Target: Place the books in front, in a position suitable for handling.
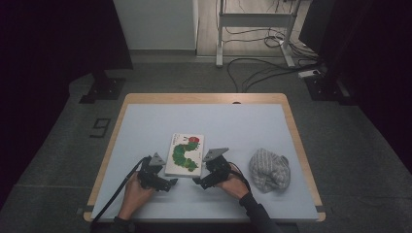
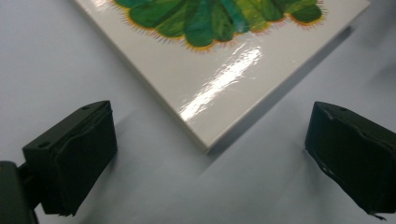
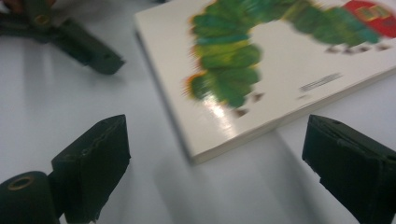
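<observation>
A white picture book (image 1: 184, 154) with a green caterpillar on its cover lies flat on the pale blue table top (image 1: 204, 121), near the front middle. My left gripper (image 1: 171, 184) sits at the book's near left corner, open, its jaws straddling that corner (image 2: 205, 140) without touching it. At the near right corner is my right gripper (image 1: 197, 181), also open, with the book's corner (image 3: 198, 156) between its wide-spread jaws. The left gripper's fingers (image 3: 88, 49) show at the upper left of the right gripper view.
A crumpled grey knitted cloth (image 1: 270, 169) lies on the table to the right of the right hand. The wooden table edge (image 1: 296, 131) frames the blue top. Beyond the table are a stand base (image 1: 103, 88), cables and a white frame on the floor.
</observation>
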`<state>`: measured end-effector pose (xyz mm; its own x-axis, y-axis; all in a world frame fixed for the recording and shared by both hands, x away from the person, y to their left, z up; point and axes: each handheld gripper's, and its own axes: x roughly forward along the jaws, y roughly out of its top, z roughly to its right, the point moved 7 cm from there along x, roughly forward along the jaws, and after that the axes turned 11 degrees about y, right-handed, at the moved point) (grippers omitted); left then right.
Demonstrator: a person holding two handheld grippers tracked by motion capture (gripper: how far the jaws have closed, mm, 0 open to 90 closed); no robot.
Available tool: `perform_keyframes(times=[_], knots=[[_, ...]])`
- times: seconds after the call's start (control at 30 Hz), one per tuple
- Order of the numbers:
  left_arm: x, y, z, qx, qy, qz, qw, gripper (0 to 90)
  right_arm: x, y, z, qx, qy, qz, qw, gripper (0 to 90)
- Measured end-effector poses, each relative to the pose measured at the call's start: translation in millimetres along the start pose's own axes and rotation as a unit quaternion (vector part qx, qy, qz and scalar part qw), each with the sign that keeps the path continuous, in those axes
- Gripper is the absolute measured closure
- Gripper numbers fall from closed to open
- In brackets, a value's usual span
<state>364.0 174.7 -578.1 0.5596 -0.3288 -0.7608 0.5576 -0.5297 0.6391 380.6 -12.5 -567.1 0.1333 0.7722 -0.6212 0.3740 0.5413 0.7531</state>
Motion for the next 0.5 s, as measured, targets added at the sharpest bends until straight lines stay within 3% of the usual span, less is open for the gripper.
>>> perform_keyframes(times=[0.03,0.2,0.5], knots=[[0.0,-0.7,-2.2,-0.003,0.006,0.000,1.0000,0.9,-0.7,5.2,8.3,0.003,-0.007,0.003,1.0000,4.3],[1.8,-3.0,-9.7,-0.013,0.029,-0.002,0.9995,0.0,2.6,13.5,23.1,0.011,-0.014,0.005,0.9998,0.0],[4.2,-2.8,-14.7,-0.025,0.037,0.008,0.9990,0.0,11.7,27.4,54.8,0.012,-0.035,-0.006,0.9993,0.0]])
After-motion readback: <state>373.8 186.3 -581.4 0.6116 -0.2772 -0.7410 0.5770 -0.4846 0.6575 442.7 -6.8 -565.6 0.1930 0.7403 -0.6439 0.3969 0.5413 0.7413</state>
